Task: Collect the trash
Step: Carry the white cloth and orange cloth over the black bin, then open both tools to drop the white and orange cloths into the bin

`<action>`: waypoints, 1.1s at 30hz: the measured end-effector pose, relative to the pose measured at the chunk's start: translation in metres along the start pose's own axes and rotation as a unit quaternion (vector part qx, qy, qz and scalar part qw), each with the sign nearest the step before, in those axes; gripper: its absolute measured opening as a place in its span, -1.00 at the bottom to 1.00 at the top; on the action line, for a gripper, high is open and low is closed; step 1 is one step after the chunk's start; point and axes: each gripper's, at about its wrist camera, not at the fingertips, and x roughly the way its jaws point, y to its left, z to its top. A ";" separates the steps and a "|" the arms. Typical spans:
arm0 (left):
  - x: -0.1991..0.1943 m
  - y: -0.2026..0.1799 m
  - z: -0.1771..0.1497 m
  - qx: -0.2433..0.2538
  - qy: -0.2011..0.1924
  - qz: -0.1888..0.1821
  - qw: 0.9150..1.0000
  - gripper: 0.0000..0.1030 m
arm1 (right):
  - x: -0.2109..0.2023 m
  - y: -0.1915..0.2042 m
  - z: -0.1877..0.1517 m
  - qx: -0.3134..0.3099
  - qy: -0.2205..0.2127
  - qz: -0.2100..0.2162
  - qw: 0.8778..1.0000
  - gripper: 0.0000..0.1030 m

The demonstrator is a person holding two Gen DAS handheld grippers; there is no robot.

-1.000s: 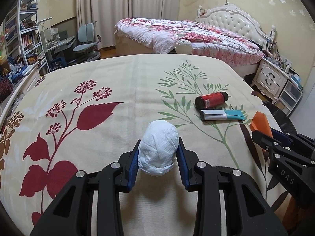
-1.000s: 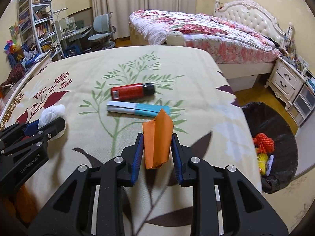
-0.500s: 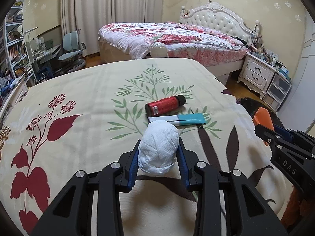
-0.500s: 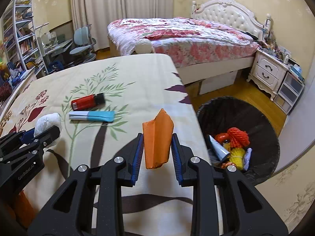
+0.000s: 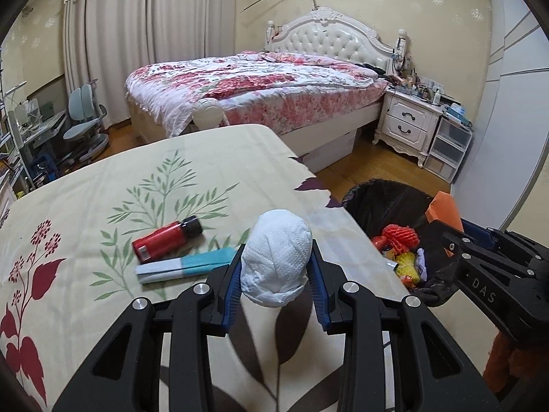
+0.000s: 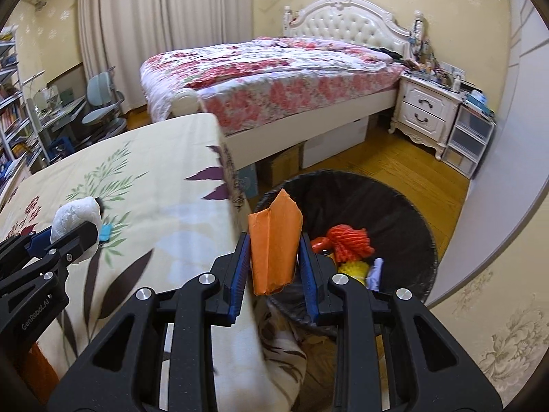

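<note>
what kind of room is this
Most likely a home bedroom: a bed with a white tufted headboard and a floral red-and-pink quilt, a white two-drawer nightstand beside it, and full-length beige curtains.

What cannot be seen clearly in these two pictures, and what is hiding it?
- Trash bin, right wrist view: its near side is covered by the right gripper and orange paper.
- Blue-and-white tube, left wrist view: one end is behind the left gripper holding the white wad; any print is unreadable.
</note>
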 end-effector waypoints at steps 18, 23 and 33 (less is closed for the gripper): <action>0.074 -0.086 0.039 0.053 0.005 -0.037 0.998 -0.30 | 0.042 -0.077 0.016 0.060 -0.001 -0.048 0.997 -0.46; 0.089 -0.097 0.042 0.062 0.013 -0.039 0.997 -0.30 | 0.053 -0.089 0.014 0.074 0.006 -0.055 0.996 -0.46; 0.110 -0.115 0.045 0.077 0.024 -0.033 0.996 -0.30 | 0.066 -0.108 0.015 0.096 0.011 -0.064 0.993 -0.45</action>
